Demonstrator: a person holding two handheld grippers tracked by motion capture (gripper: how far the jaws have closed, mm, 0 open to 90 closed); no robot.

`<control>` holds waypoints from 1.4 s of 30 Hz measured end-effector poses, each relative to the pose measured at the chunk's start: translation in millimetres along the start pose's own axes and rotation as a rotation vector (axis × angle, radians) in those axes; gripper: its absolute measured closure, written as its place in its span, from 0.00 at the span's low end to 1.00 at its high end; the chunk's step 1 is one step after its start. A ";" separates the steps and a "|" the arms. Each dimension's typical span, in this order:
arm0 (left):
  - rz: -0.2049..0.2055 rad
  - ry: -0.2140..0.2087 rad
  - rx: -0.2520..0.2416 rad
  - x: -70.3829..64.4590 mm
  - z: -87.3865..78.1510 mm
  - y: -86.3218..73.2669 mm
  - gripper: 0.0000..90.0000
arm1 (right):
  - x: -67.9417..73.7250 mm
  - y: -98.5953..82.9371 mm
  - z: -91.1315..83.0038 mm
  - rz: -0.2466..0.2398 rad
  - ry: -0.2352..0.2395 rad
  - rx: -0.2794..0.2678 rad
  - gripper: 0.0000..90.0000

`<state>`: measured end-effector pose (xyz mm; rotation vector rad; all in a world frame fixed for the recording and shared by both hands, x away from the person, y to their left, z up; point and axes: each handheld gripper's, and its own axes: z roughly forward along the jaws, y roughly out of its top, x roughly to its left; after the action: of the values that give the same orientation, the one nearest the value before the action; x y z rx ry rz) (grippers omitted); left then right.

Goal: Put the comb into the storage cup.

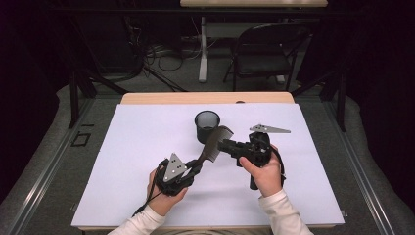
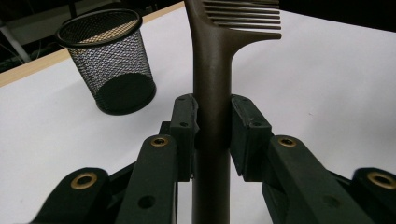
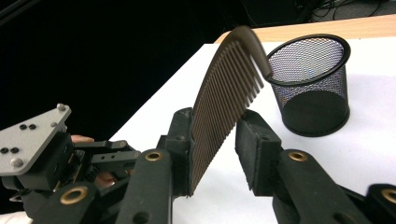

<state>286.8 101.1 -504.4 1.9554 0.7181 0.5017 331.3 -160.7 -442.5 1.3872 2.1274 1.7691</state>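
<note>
from the high view, your left gripper (image 1: 195, 168) clamps the handle of a brown plastic comb (image 1: 214, 142), which slants up over the white sheet (image 1: 147, 142) toward your right gripper (image 1: 224, 145); a round black mesh cup (image 1: 207, 125) stands just behind the comb's toothed end

in the left gripper view, your jaws press the smooth, rounded handle of the comb (image 2: 212, 93) from both sides, its fine straight teeth at the top; the cup (image 2: 108, 60) sits upright on the sheet, up and left

in the right gripper view, your right gripper (image 3: 219, 154) is parted, the comb's (image 3: 224, 98) flat toothed blade against the left pad, clear of the right one; the cup (image 3: 313, 84) stands beyond; your left gripper (image 3: 112, 158) is lower left
</note>
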 end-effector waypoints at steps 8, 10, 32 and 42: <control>0.005 -0.016 0.005 -4.4 2.3 -1.3 0.81 | -5.4 0.8 -2.0 0.028 0.013 0.003 0.79; 0.008 -0.019 0.004 -5.3 2.6 -1.8 0.81 | -6.5 1.0 -2.5 0.035 0.015 0.002 0.80; 0.026 -0.035 0.012 -13.2 5.1 -3.8 0.81 | -13.1 1.8 -5.8 0.087 0.013 0.004 0.86; 0.029 -0.038 0.013 -14.1 5.9 -4.2 0.81 | -16.0 1.4 -5.7 0.111 0.024 0.004 0.88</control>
<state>278.8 89.3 -511.6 1.9850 0.6709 0.4775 338.6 -175.3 -447.1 1.5203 2.1058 1.8296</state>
